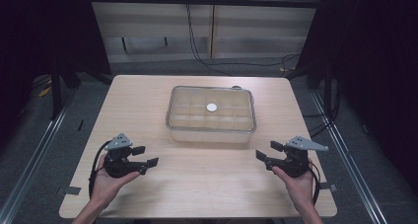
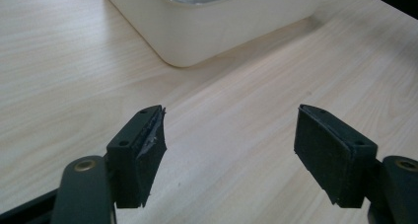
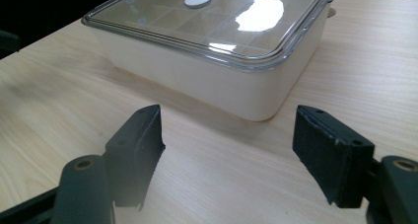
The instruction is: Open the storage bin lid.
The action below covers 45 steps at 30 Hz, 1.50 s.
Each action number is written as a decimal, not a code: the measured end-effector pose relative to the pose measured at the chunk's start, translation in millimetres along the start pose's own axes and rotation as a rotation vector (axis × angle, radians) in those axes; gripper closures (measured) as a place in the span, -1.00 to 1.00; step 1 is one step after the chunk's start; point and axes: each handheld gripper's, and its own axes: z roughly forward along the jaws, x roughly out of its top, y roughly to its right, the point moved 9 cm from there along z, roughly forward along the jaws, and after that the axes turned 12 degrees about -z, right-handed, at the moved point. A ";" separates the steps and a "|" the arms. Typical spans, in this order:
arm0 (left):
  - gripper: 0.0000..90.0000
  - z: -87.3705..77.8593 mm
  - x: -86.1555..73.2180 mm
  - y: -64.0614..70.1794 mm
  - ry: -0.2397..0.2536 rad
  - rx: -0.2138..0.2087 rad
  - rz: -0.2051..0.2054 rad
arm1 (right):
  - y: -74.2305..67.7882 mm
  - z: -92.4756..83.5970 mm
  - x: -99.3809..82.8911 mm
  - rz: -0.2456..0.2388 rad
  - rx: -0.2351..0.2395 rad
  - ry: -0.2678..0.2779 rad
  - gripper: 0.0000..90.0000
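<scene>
Mid-table sits the lidded box (image 1: 211, 114), well apart from left gripper (image 1: 146, 155) and right gripper (image 1: 263, 151), both spread and empty; best approached level, one per side, lid rim gripped evenly

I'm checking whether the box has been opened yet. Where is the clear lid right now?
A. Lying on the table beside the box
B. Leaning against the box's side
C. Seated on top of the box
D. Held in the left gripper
C: the clear lid sits flat on the white box, with both grippers empty on the near side of the table.

No legible text or labels
</scene>
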 end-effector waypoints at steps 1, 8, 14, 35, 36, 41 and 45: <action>-0.40 1.8 2.5 0.3 -0.005 -0.006 0.002 | 0.5 0.8 1.3 -0.002 -0.002 -0.001 -0.43; -0.41 10.3 16.4 -0.2 -0.014 0.001 0.003 | 8.2 5.3 15.6 0.003 0.005 0.022 -0.39; -0.39 11.0 34.2 -1.5 0.006 0.002 -0.004 | 15.2 9.9 24.8 -0.004 -0.005 0.004 -0.32; -0.45 28.0 83.5 -14.2 0.004 0.033 -0.020 | 31.1 42.4 58.0 0.005 0.063 -0.091 -0.46; -0.45 28.6 84.5 -14.8 -0.006 0.031 -0.015 | 32.3 43.5 59.3 0.009 0.070 -0.097 -0.42; -0.46 33.8 93.0 -16.8 -0.009 0.034 -0.016 | 38.8 48.6 64.0 0.015 0.086 -0.103 -0.37; -0.46 37.6 98.7 -18.1 -0.012 0.033 -0.023 | 44.1 54.8 66.0 0.023 0.088 -0.124 -0.33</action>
